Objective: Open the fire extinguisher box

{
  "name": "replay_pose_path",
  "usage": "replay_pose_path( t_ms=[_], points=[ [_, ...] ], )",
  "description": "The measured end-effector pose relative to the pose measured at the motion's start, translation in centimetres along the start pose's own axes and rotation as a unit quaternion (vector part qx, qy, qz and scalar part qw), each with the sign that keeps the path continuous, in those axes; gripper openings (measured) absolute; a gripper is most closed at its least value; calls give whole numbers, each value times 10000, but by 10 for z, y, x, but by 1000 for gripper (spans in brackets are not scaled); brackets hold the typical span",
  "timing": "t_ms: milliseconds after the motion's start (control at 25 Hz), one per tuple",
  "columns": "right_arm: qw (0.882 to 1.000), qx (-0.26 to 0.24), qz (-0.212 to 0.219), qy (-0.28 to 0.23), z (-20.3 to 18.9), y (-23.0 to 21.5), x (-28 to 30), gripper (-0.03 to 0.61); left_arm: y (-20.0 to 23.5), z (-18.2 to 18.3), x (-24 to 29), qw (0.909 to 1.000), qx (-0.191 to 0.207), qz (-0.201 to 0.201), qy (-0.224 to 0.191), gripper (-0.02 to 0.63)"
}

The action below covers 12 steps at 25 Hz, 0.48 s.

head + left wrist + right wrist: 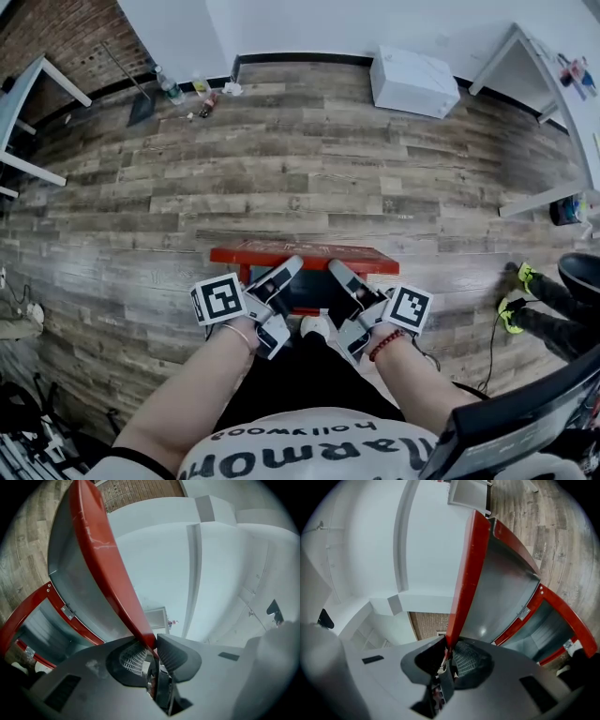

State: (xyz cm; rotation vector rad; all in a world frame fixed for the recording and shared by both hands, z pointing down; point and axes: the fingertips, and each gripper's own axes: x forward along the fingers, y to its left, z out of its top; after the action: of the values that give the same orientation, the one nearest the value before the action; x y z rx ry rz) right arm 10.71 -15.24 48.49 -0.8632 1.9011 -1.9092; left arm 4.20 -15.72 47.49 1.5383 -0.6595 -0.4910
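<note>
The fire extinguisher box [305, 255] sits on the wood floor [281, 169] right at the person's feet. Its red lid [101, 559] is already lifted well clear of the red frame [28, 616], with the grey underside showing in both gripper views. The left hand-held gripper [154, 648] is clamped on the lid's free edge, with the thin red lip pinched between its pads. The right hand-held gripper [449, 649] pinches that same edge a little further along.

So the step in hand looks like swinging the lid the rest of the way open. The trick is probably to move both hands together and follow the arc around the hinge rather than pulling straight up or toward the body. If one side leads, the lid twists, and a pinch that shallow on painted metal could slide right off. Slow and even is likely the way to go. The person shouldn't let go until the lid clearly rests on its own, because if it's only near upright it could drop back shut.
</note>
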Motion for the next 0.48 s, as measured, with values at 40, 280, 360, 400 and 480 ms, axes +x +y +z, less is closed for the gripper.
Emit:
replay_pose_path(
  t_ms=[40,280,360,400,480],
  points=[
    [10000,-10,21,30,1,0,1,55,3,2,-1,9999,59,99,-10,54],
    [9997,59,243,24,4,3,2,49,6,2,-1,9990,371,221,-61,54],
    [9996,37,250,135,5,3,1,49,6,1,0,9993,321,194,-88,54],
    [9995,13,261,180,6,4,2,49,5,1,1,9993,312,167,-98,54],
    [9995,5,262,187,9,5,5,48,2,6,4,9993,351,83,-94,54]
  ],
)
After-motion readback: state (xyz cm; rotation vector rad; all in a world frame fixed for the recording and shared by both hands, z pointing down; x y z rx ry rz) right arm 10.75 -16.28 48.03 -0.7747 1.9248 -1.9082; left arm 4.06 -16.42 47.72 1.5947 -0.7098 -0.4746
